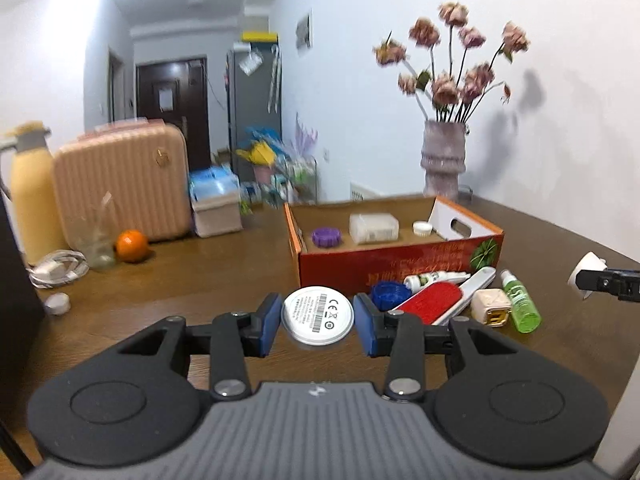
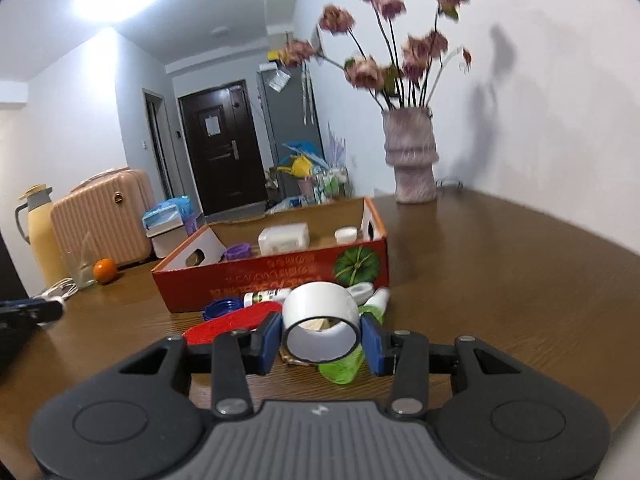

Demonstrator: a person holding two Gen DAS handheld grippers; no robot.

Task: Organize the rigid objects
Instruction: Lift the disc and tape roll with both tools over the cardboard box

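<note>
- The left gripper (image 1: 318, 322) is clamping a flat round white tin (image 1: 318, 317) by its rim, label side up, and holding it clear of the counter (image 1: 180, 292).
- The right gripper (image 2: 322, 342) is pinching a roll of white tape (image 2: 322, 322) between its blue pads (image 2: 269, 342), the roll's hollow core facing the camera.
- Just beyond both grippers, a cluster of loose items is lying against the near wall of the box: a red lint brush (image 1: 436, 302), a blue cap (image 1: 389, 293), a small white bottle (image 1: 434, 279), a cream charger (image 1: 491, 306) and a green spray bottle (image 1: 520, 302).
- The red cardboard box (image 1: 396, 266) is sitting open farther back, already holding a purple lid (image 1: 327, 237), a frosted plastic case (image 1: 374, 227) and a small white cap (image 1: 422, 228).
- Judging by this, the carrying step is in hand: both items are gripped and heading for the box.
- Next, each gripper is likely needing to clear the near wall, come over bare cardboard floor and open, avoiding the pieces already inside.
</note>
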